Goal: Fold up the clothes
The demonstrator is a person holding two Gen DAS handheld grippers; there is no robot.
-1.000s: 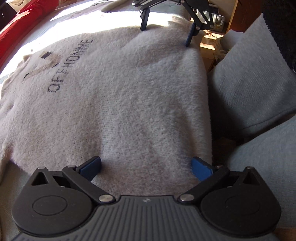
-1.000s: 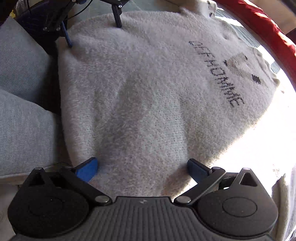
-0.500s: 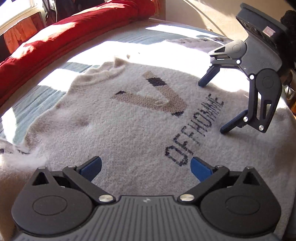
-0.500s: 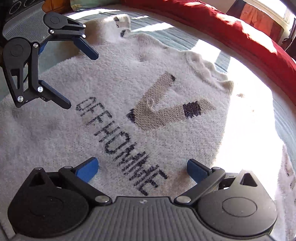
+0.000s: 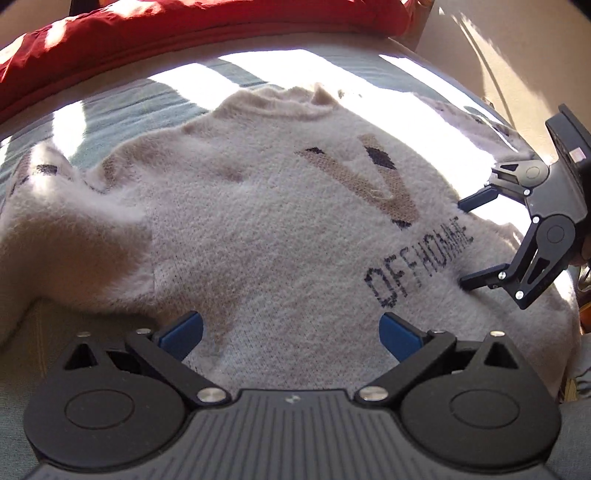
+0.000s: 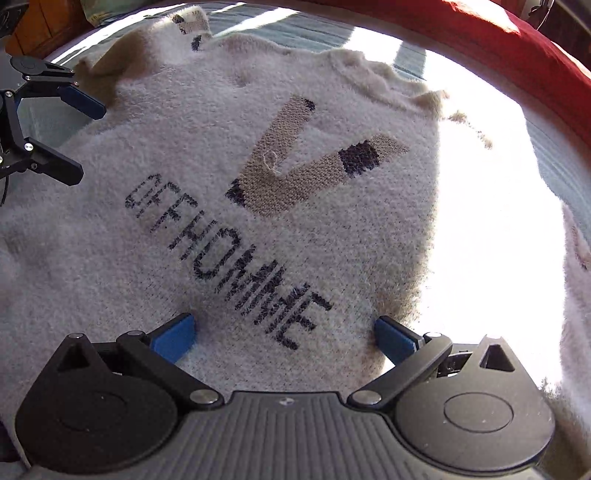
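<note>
Two claws, left claw (image 5: 290, 334) and right claw (image 6: 284, 338), both spread wide over one fuzzy cream sweater (image 5: 258, 229) lying flat on the bed (image 5: 122, 107), one red blanket (image 5: 184, 33) along the far edge.

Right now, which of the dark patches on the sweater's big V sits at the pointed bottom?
On the sweater, the small dark patch beside the lettering marks the V's point; the larger square one lies on an arm, another on the other arm's tip.
</note>
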